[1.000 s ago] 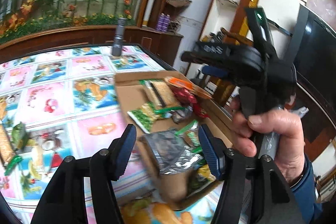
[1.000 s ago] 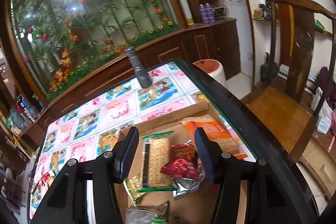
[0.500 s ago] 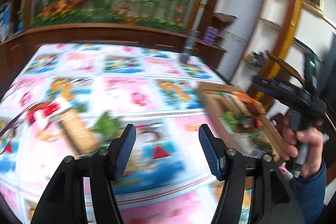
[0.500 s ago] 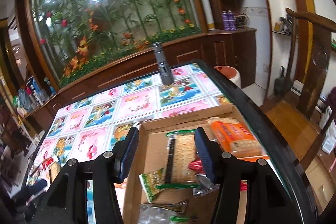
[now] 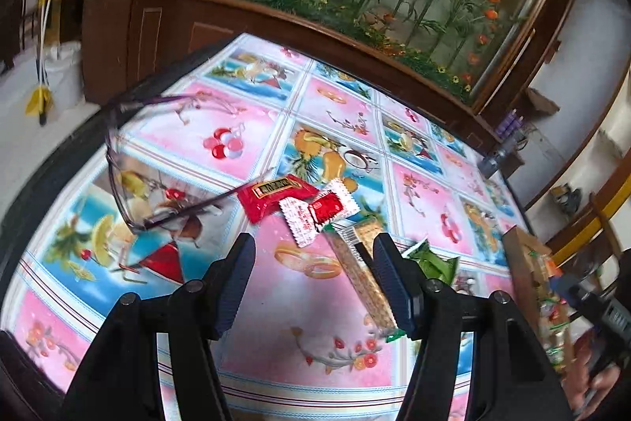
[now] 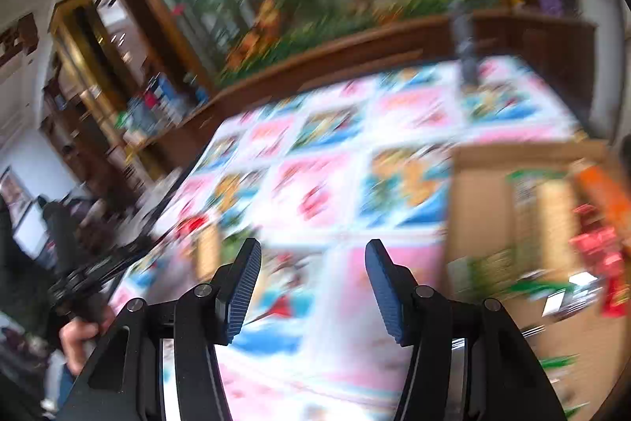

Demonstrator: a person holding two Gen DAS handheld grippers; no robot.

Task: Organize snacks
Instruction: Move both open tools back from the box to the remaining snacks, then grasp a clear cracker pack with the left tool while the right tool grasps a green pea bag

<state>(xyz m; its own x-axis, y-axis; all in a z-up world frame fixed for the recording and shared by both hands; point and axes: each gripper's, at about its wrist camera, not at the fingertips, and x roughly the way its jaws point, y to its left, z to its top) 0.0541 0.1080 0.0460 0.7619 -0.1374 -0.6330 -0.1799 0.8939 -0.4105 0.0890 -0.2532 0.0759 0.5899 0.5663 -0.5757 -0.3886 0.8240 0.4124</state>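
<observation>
Loose snacks lie on the fruit-patterned tablecloth point(image 5: 315, 334): a red packet point(image 5: 276, 196), a red-and-white wrapped snack point(image 5: 319, 212), a long cracker pack point(image 5: 361, 271) and a green packet point(image 5: 435, 263). My left gripper point(image 5: 315, 279) hovers open just short of them, nothing between its fingers; the cracker pack runs beside the right finger. The cardboard box point(image 6: 477, 208) holding several snacks sits at the right of the blurred right wrist view. My right gripper point(image 6: 311, 287) is open and empty over the cloth left of the box. The box point(image 5: 524, 275) also shows at the far right of the left wrist view.
A pair of glasses point(image 5: 157, 176) lies left of the loose snacks. A dark bottle point(image 6: 465, 46) stands at the table's far edge. A wooden cabinet with a floral panel runs behind the table. A hand point(image 6: 83, 334) on the other gripper's handle shows at lower left of the right wrist view.
Both grippers swung left, away from the box. The left one now faces the loose snacks and glasses; the right one has the box at its right instead of beneath it. Jaw gaps unchanged.
</observation>
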